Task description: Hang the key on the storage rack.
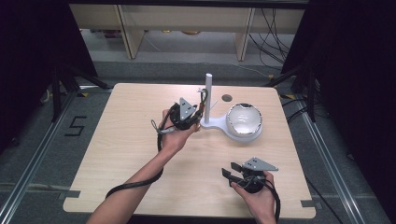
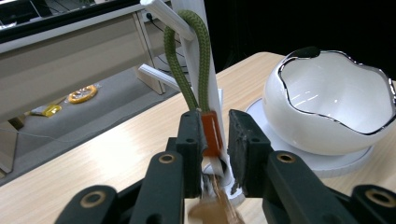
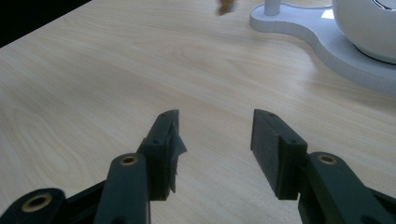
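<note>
The green cord loop (image 2: 196,60) hangs over a short peg (image 2: 166,17) of the white stand (image 1: 208,95), and its two strands come down along the post to an orange sleeve (image 2: 211,133) that joins them. This sleeve sits between the jaws of your left gripper (image 2: 215,140). The jaws are narrow here; the sleeve lies against one pad, and a small gap shows before the other pad, so they do not clamp it. In the high view your left gripper (image 1: 189,114) is close to the post, near the middle of the table (image 1: 121,140). On the same white base, just beside the post, stands the white bowl with the silver wavy rim (image 1: 243,121). Your right gripper (image 3: 215,135) has its jaws wide apart above bare wood, with nothing between them. It is well apart from the stand, toward your edge of the table.
</note>
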A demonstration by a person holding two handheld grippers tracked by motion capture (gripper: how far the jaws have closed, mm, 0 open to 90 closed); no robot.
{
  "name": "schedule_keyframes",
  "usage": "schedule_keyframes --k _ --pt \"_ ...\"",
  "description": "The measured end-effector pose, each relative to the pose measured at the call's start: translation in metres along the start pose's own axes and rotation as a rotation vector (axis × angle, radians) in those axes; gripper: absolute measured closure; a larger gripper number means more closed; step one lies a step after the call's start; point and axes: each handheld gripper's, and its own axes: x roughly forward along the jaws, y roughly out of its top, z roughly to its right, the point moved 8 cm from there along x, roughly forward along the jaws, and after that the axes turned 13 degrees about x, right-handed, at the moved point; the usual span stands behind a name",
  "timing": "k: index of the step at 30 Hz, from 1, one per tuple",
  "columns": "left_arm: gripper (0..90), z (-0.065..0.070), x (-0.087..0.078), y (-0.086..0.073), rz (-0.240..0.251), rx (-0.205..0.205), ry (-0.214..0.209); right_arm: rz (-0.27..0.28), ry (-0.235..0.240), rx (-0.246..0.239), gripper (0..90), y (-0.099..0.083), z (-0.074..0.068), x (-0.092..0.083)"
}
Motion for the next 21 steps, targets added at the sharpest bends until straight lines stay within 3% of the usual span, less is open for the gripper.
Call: schedule_keyframes --k 1,2,4,5,10,13,14,16,21 --pt "72.8 0.000 0.000 0.000 0.001 -0.003 -0.002 -0.005 0.000 0.007 52.8 -0.001 0.000 0.000" --pt "71.3 0.000 -0.001 -0.001 -0.001 -0.012 -0.009 0.007 0.003 -0.031 52.8 0.001 0.003 0.000" --pt "69.2 -0.002 -0.003 -0.002 0.007 -0.008 -0.011 0.004 0.008 -0.013 52.8 0.000 0.002 0.000" --pt "67.5 -0.001 -0.005 -0.004 -0.005 -0.028 -0.020 0.001 0.015 0.018 52.8 -0.001 0.000 0.000" --pt "60.4 -0.007 -0.015 -0.012 -0.015 -0.051 -0.044 0.015 0.005 0.006 52.7 0.000 0.002 0.000" --pt "55.6 -0.010 -0.023 -0.019 -0.026 -0.074 -0.060 -0.001 0.007 0.024 52.5 -0.001 0.002 0.000" --pt "54.1 -0.012 -0.028 -0.023 -0.027 -0.081 -0.066 0.003 0.010 -0.006 52.4 0.000 0.004 0.001" --pt "52.5 -0.014 -0.035 -0.028 -0.025 -0.082 -0.062 0.014 -0.003 -0.018 52.3 0.001 0.006 0.001" --pt "49.9 -0.018 -0.052 -0.040 -0.024 -0.098 -0.072 -0.006 -0.008 -0.012 52.0 -0.001 0.006 0.001"
